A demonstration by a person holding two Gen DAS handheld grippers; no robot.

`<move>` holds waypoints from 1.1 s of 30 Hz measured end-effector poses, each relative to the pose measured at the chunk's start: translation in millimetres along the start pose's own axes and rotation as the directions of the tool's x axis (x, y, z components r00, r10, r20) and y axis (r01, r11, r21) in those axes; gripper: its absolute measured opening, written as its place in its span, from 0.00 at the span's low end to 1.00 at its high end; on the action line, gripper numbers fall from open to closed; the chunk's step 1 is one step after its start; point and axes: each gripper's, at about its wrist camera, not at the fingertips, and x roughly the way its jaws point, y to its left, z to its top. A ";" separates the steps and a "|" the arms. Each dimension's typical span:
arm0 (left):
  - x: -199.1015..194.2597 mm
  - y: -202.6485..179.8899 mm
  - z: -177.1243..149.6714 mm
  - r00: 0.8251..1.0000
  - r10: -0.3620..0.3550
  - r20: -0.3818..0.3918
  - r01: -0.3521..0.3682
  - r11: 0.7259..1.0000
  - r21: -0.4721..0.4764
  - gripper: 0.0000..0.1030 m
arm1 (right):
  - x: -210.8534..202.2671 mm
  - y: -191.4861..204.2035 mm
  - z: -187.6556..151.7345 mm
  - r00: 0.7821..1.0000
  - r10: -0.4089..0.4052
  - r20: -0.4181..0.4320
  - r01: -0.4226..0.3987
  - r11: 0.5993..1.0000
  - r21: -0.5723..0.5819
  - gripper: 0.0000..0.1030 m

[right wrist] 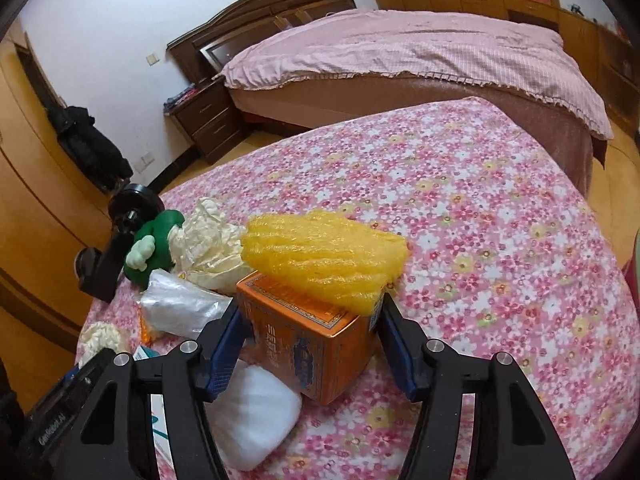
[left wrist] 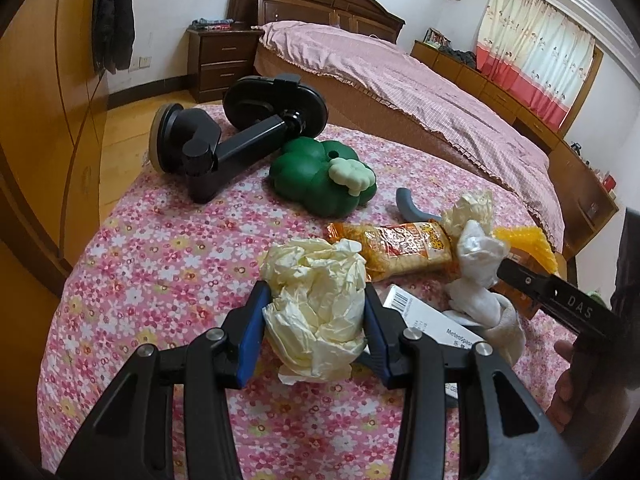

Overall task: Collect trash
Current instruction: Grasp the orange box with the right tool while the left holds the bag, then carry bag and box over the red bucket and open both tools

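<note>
Black hand-held gripper [left wrist: 314, 332] w/ blue pads [left wrist: 251, 338], silver screws.

"DAS" stands in pale letters on the black arm of the right gripper [left wrist: 516, 276]. The white box [left wrist: 430, 316] carries a barcode and the partial word "MeteoSpas". The orange box [right wrist: 308, 340] bears Chinese print too blurred to read.

wrap [right wrist: 320, 256] on box [right wrist: 304, 344] | wrapper [left wrist: 396, 250] behind tissue [left wrist: 316, 308]
</note>
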 end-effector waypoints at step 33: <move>-111.4 -69.1 -27.0 0.985 -0.136 0.102 0.122 0.983 0.133 0.44 | -178.1 -28.5 -59.3 0.975 0.120 0.185 -0.133 0.989 0.059 0.63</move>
